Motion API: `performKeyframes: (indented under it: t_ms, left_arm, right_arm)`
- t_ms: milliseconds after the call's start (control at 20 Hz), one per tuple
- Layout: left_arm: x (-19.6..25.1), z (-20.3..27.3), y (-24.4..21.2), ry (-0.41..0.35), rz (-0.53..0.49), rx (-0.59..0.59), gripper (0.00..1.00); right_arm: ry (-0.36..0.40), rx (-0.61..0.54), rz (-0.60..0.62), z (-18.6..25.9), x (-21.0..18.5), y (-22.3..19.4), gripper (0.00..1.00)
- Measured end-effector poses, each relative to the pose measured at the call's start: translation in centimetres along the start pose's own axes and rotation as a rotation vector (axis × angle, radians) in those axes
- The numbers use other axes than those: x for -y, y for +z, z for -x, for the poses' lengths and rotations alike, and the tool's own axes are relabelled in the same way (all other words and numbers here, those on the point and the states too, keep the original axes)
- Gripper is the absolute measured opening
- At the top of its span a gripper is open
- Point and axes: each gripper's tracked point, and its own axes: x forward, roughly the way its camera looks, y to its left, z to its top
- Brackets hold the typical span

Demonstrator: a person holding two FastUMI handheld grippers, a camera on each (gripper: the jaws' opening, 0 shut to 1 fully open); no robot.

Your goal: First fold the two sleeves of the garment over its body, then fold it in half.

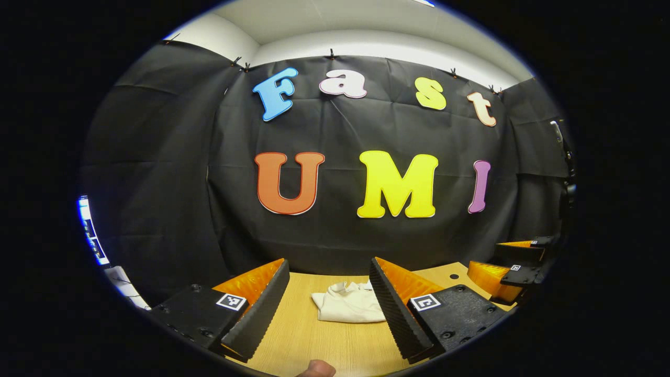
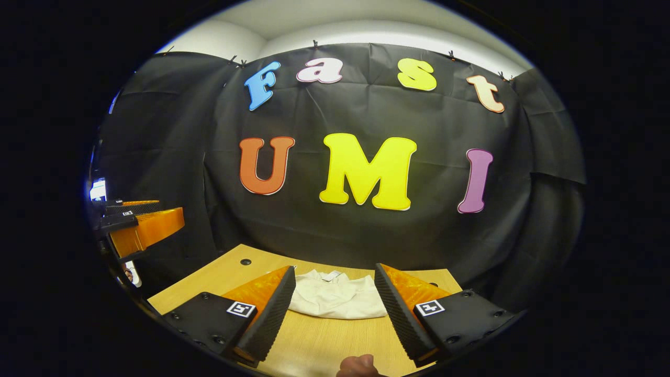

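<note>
**Operator:** State the layout, working down from the largest item.

**Technician:** The light wood-grain tabletop (image 2: 335, 340) carries the white cloth garment (image 2: 337, 299) near its far edge, close to the black booth wall. The garment lies as a compact bundle with its collar and label toward the wall. No sleeve spreads out from the body in either view. Whether it is also folded in half cannot be settled from this low angle.

**Operator:** Which stage does that fit?

**Technician:** Judged from the bundle alone: either sleeves in with the half-fold pending, or both folds made. No move is prescribed on that basis.

**Operator:** Guidance for fold quality?

**Technician:** Any fold should be made by gripping the fabric at matching edges, lifting evenly, and laying layer on layer so that edges align without creases. Thin cloth slips, so grip close to the hem.

**Operator:** Gripper pose?

**Technician:** The left gripper (image 1: 328, 301) and the right gripper (image 2: 335, 303) are held above the near tabletop, level, pointing at the garment, well apart from it. Both jaws stand wide and hold nothing. In the right gripper view the left gripper appears at the far left, raised.
</note>
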Motion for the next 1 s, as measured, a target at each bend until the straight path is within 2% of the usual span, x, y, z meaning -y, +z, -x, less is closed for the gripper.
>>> performKeyframes:
  t_ms: [1000]
  left_arm:
    - [-0.2, -0.2, -1.1, -0.066, -0.025, -0.023, 0.98]
  right_arm:
    - [-0.076, -0.029, -0.022, 1.1, 0.4, -1.1, 0.95]
